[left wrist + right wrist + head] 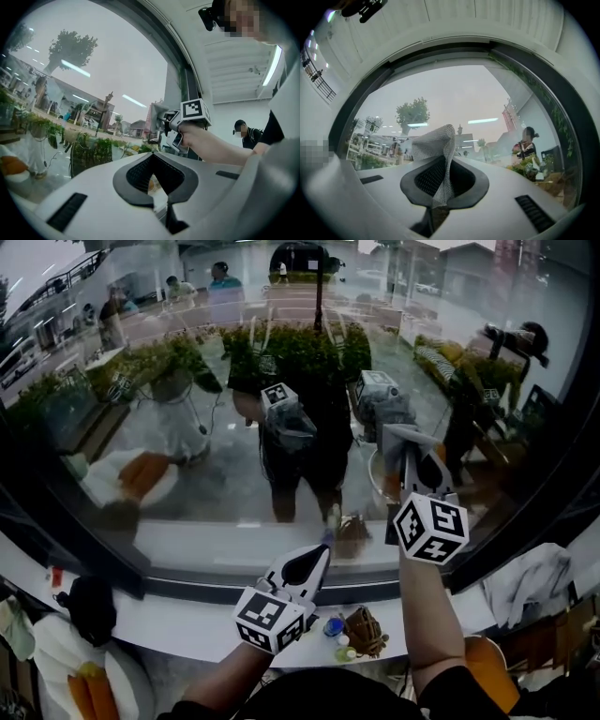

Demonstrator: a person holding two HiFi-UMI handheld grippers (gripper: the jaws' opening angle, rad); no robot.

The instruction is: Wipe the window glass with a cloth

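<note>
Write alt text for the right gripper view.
The right gripper, jaws closed on a grey mesh cloth, holds it up before the window glass. Beyond the glass are a tree, buildings and pale sky, with reflected ceiling lights.

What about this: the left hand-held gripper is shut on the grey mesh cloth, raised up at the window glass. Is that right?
Not quite, the side is wrong. It is the right hand-held gripper that is shut on the grey mesh cloth, raised up at the window glass; the right gripper view shows it. The left hand-held gripper has nothing between its jaws.
</note>
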